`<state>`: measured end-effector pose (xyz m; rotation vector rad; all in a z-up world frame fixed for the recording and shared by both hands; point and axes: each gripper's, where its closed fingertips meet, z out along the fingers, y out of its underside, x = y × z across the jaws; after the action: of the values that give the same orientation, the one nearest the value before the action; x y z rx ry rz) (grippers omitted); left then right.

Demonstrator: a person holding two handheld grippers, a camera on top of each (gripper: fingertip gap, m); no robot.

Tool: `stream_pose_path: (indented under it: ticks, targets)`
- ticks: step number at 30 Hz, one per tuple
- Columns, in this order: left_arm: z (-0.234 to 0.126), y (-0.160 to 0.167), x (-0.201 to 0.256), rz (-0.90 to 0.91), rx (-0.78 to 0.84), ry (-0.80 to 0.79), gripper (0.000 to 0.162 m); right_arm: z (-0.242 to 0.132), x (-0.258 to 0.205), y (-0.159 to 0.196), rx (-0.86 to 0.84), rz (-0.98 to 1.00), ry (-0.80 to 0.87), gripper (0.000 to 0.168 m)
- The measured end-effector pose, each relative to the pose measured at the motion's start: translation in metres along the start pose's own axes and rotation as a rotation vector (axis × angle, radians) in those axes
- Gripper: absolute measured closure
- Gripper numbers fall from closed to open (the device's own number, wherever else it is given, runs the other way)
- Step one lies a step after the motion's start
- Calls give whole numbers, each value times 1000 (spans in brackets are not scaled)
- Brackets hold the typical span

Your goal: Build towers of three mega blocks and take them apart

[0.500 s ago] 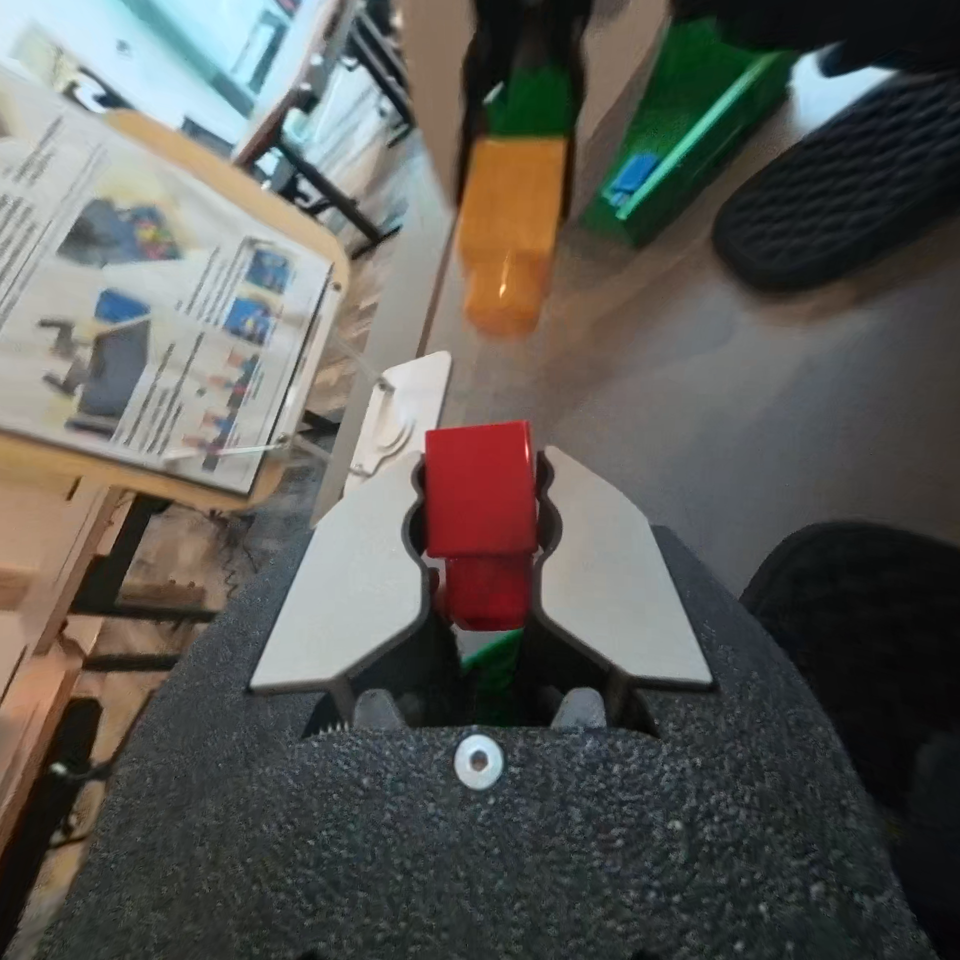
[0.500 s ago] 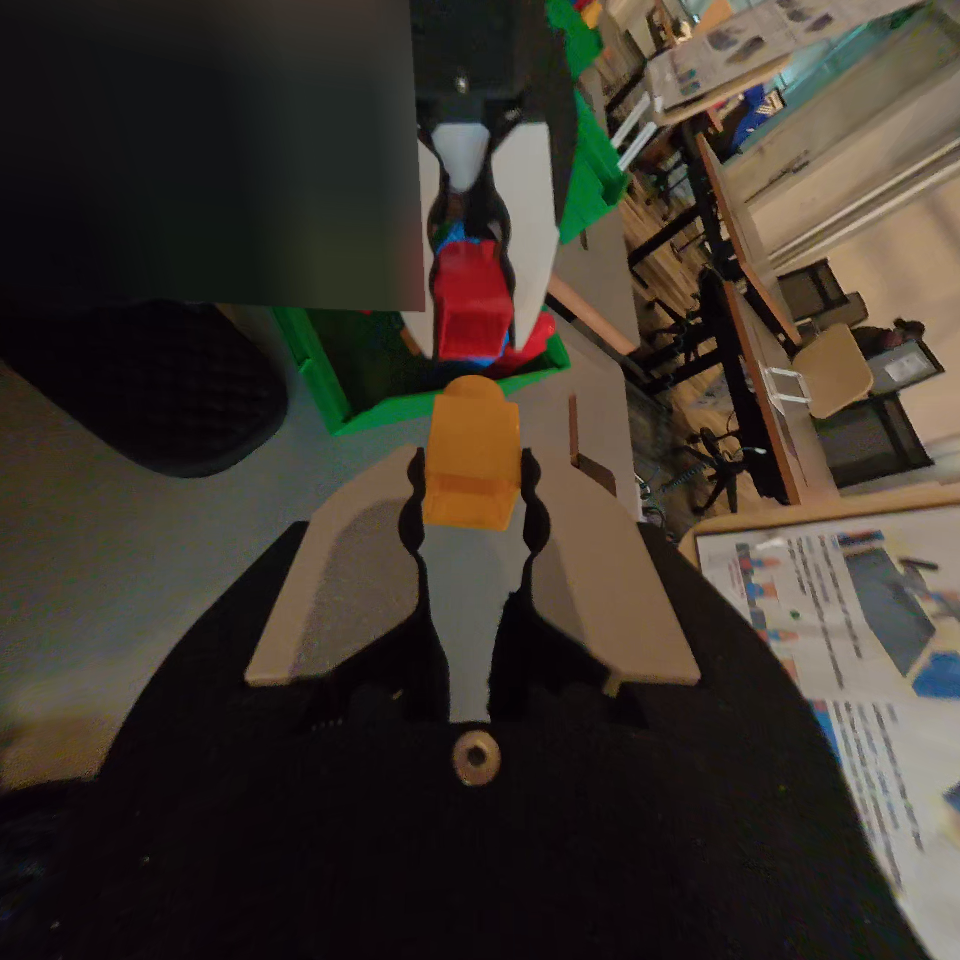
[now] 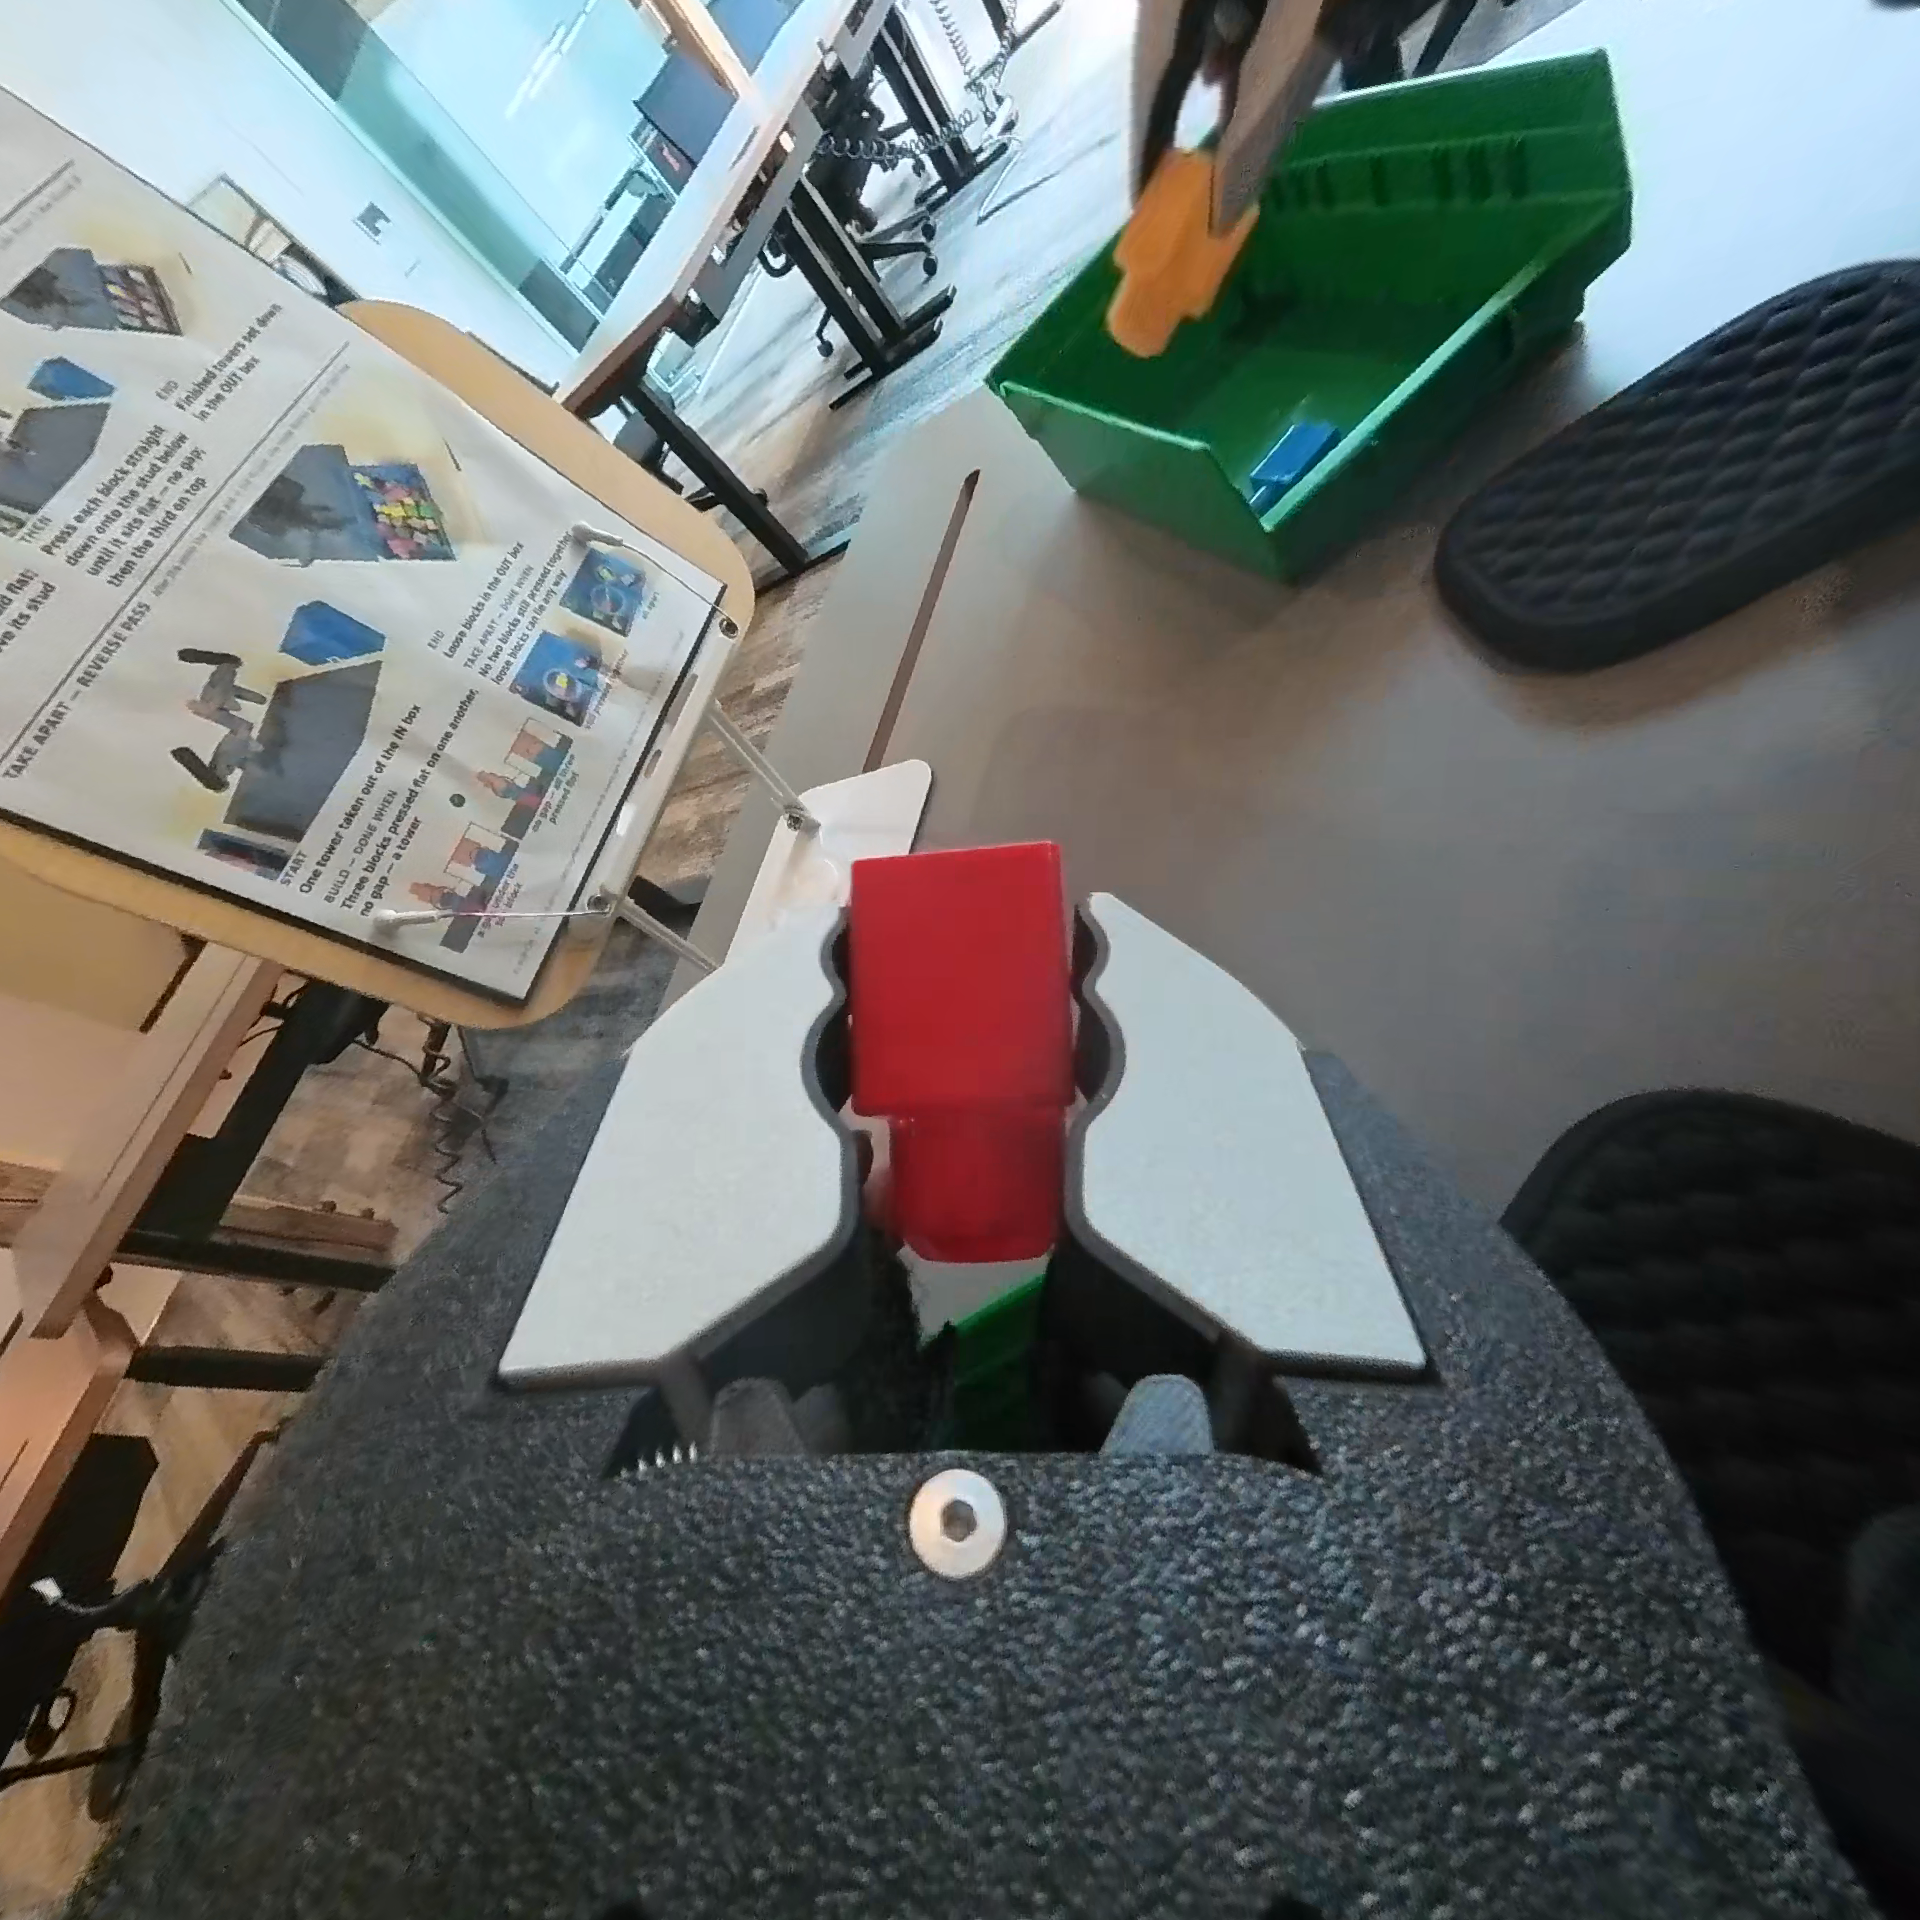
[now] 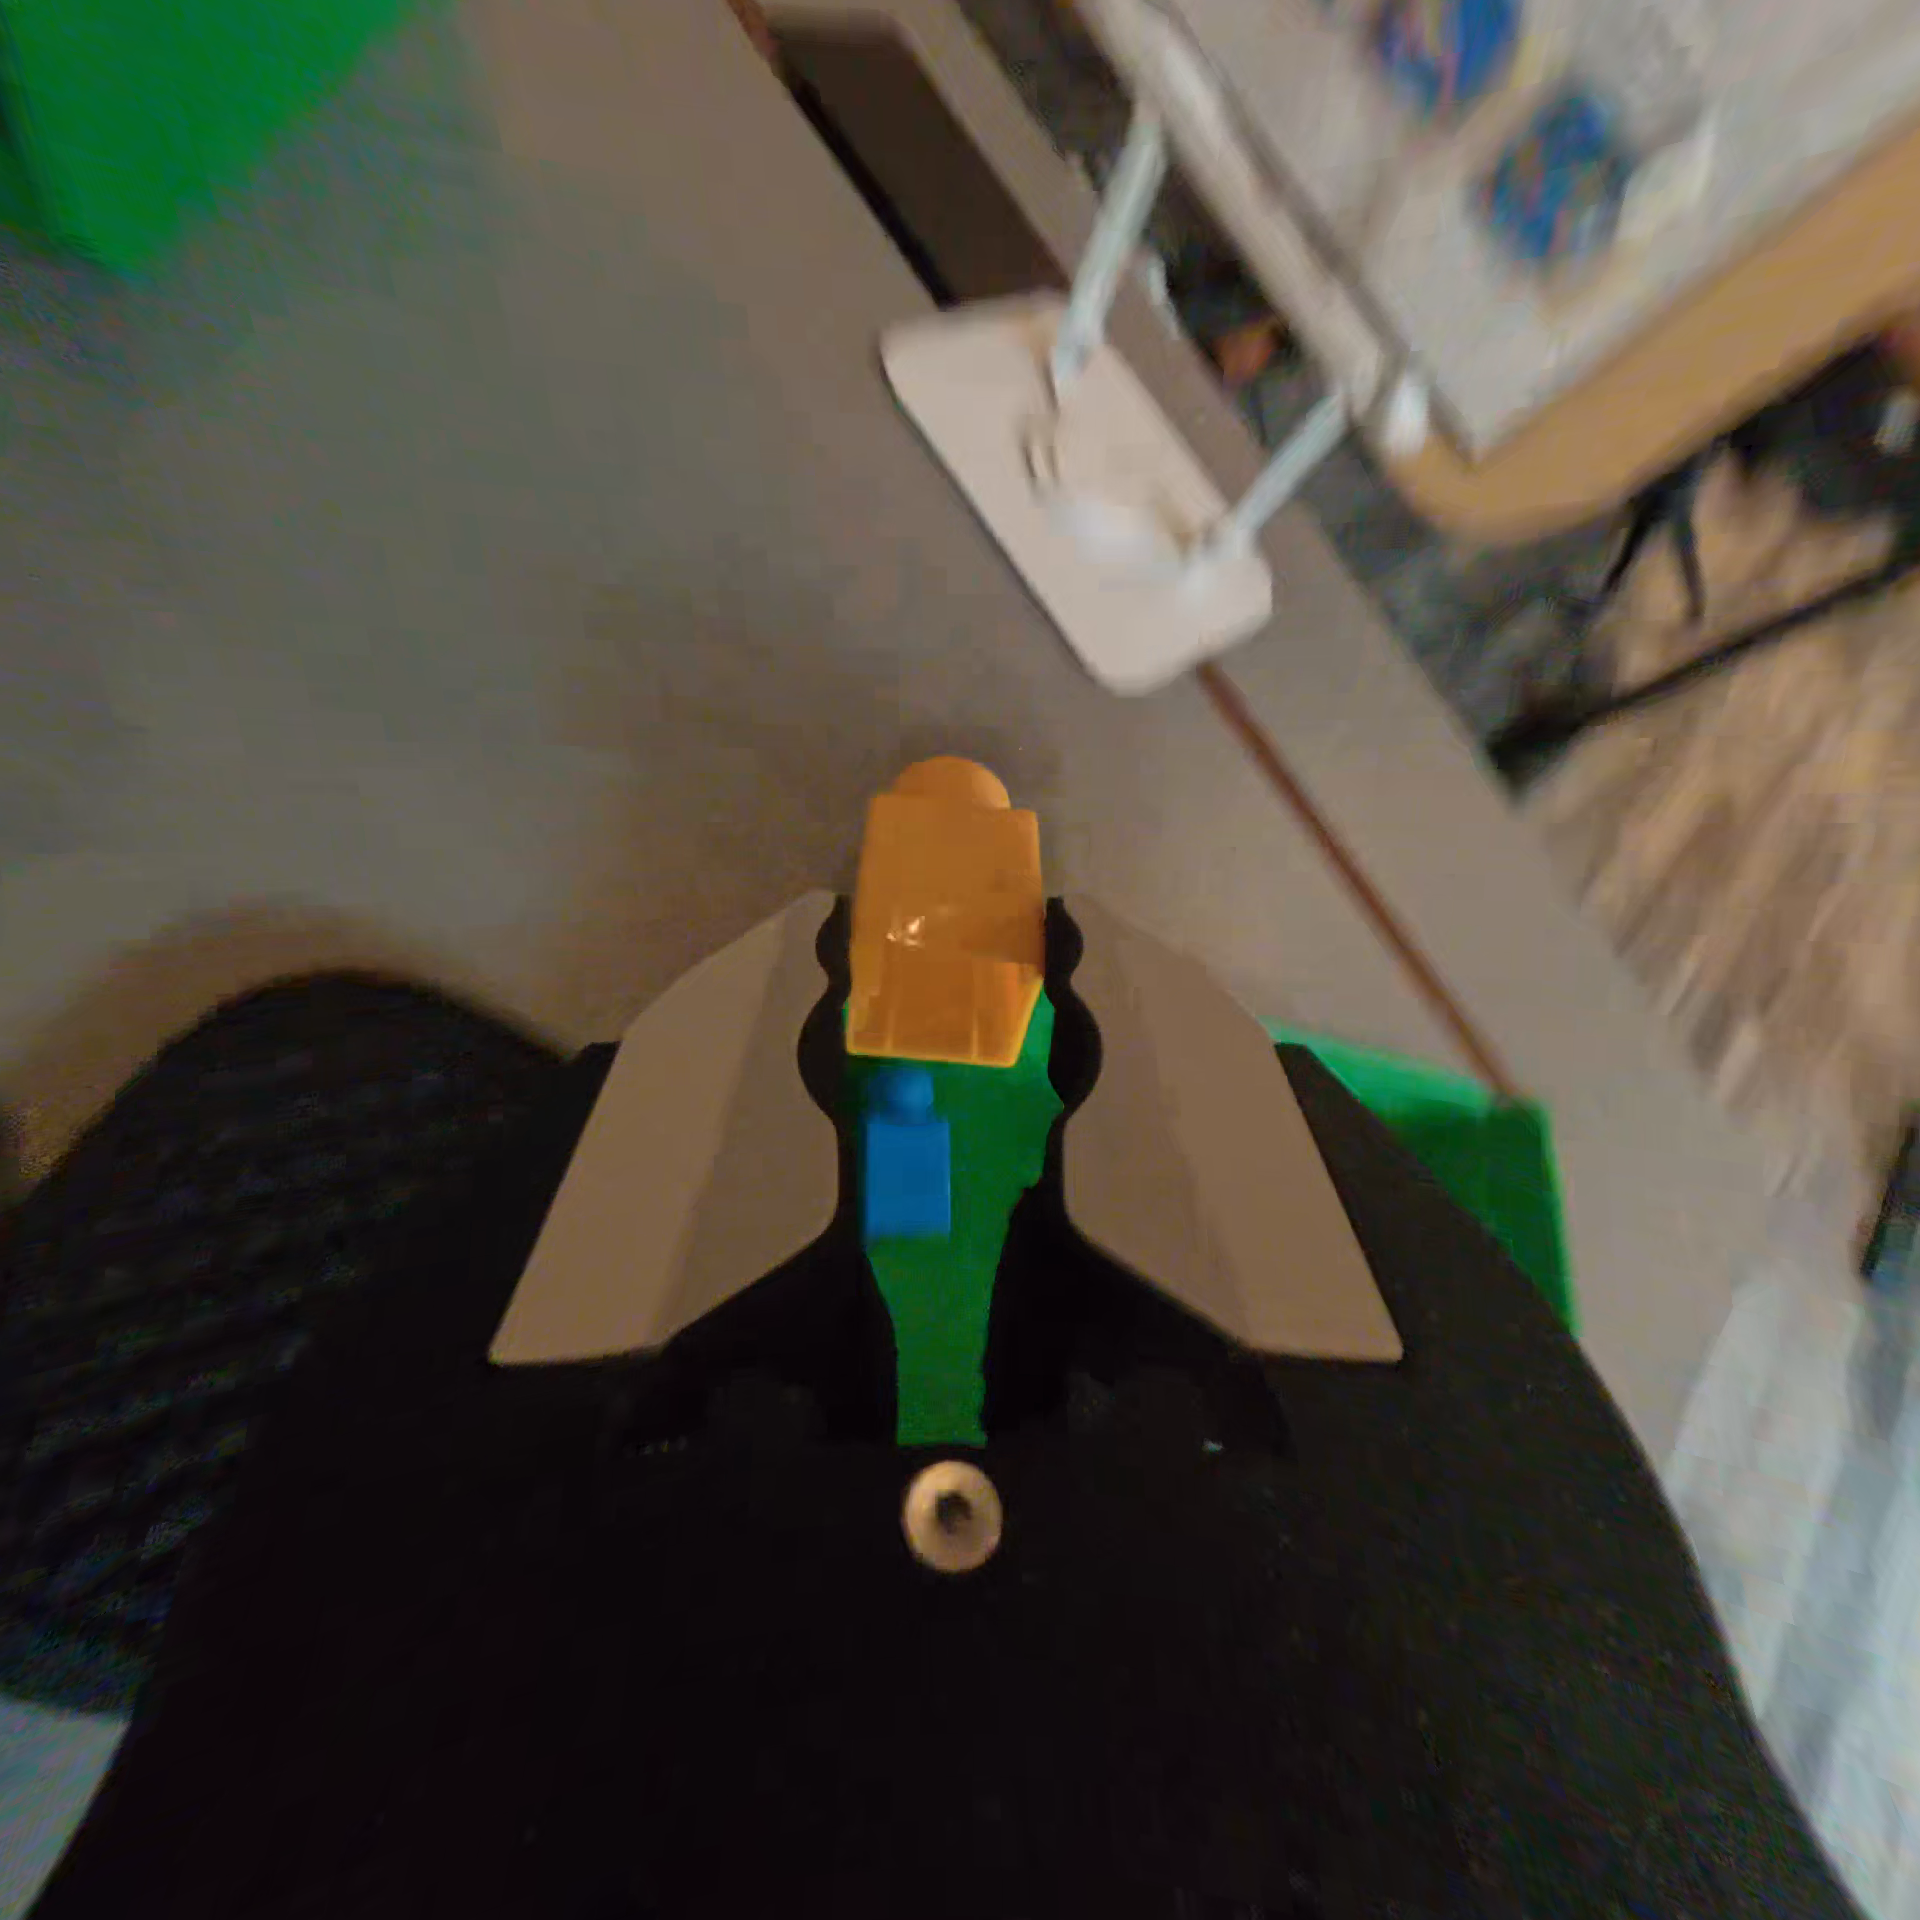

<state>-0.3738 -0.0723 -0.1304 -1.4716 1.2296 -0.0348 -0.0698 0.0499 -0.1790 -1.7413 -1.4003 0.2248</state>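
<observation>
A grey table (image 3: pixel 1299 831) carries a green bin (image 3: pixel 1351 343) at its far side, a blue block (image 3: pixel 1288 457) lying loose in it. The right gripper (image 4: pixel 951 935), clamped on an orange block (image 4: pixel 945 925), hangs right over that bin, stud pointing away along the fingers. The left gripper (image 3: pixel 961 987) pinches a red block (image 3: pixel 956 987), stud toward the camera, well short of the bin, so the right looks likelier to drop first.

An instruction sheet (image 3: pixel 312 623) on a stand (image 3: pixel 862 821), two black mats (image 3: pixel 1683 488) on the grey table (image 3: pixel 1247 790).
</observation>
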Motion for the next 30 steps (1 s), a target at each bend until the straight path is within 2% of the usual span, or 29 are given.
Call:
stream_pose_path:
  ticks: [4,7,17,30]
  targets:
    - [3,-2,2,12,-6,9,123,24,22,92,-290,214,38,133]
    - [4,-4,4,19,-12,15,123,42,30,130,-361,325,49,133]
    - [14,0,8,20,-41,45,123,72,36,149,-291,415,55,133]
    - [14,-3,9,26,-28,51,123,79,31,171,-430,435,70,132]
